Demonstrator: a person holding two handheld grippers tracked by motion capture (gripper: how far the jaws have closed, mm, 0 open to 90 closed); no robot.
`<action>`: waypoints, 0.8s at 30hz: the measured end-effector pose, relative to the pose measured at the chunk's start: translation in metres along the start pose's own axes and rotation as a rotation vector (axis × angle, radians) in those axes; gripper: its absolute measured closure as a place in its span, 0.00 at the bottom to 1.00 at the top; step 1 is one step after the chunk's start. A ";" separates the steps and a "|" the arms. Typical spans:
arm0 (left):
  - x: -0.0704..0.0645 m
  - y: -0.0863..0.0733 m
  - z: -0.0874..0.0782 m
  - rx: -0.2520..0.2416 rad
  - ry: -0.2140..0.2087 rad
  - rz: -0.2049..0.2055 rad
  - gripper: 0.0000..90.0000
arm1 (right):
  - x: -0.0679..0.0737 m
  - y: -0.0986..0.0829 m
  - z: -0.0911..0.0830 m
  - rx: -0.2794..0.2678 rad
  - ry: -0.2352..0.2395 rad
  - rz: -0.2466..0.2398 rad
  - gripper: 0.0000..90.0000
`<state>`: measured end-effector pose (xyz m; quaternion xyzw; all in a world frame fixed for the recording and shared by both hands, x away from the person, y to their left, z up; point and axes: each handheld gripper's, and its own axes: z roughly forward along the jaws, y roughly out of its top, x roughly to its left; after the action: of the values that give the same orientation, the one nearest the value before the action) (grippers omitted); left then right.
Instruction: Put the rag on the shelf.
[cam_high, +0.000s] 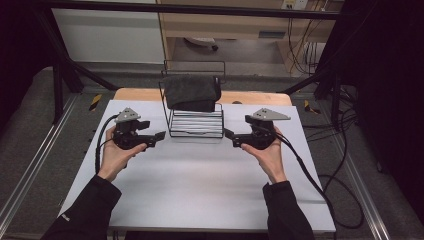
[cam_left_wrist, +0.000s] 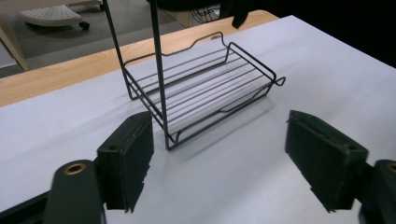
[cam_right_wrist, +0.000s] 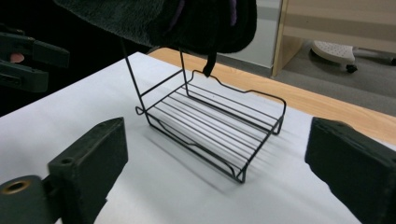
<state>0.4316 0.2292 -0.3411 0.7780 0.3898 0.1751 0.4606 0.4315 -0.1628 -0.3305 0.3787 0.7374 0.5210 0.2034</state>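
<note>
Right now we hold our left tool with its jaws wide apart and gripping nothing, low over the white surface just left of the black wire rack. Our right tool mirrors it on the rack's other side, jaws equally wide and bare. Both point inward at the rack, near it but apart from it. The rack stands upright near the surface's far edge, its ribbed tray bare, and a dark folded towel is draped over its top bar.
</note>
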 end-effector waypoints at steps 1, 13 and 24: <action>0.000 -0.003 -0.002 0.001 0.000 0.003 0.24 | -0.001 -0.001 -0.004 0.003 0.003 -0.004 0.06; 0.000 -0.041 -0.013 0.024 -0.014 -0.008 0.10 | -0.006 -0.037 -0.028 0.067 0.028 0.001 0.01; -0.001 -0.087 -0.021 0.041 -0.014 -0.008 0.11 | -0.015 -0.090 -0.042 0.110 0.050 0.009 0.01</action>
<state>0.3789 0.2637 -0.4046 0.7869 0.3932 0.1598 0.4480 0.3806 -0.2150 -0.3994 0.3796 0.7680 0.4899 0.1613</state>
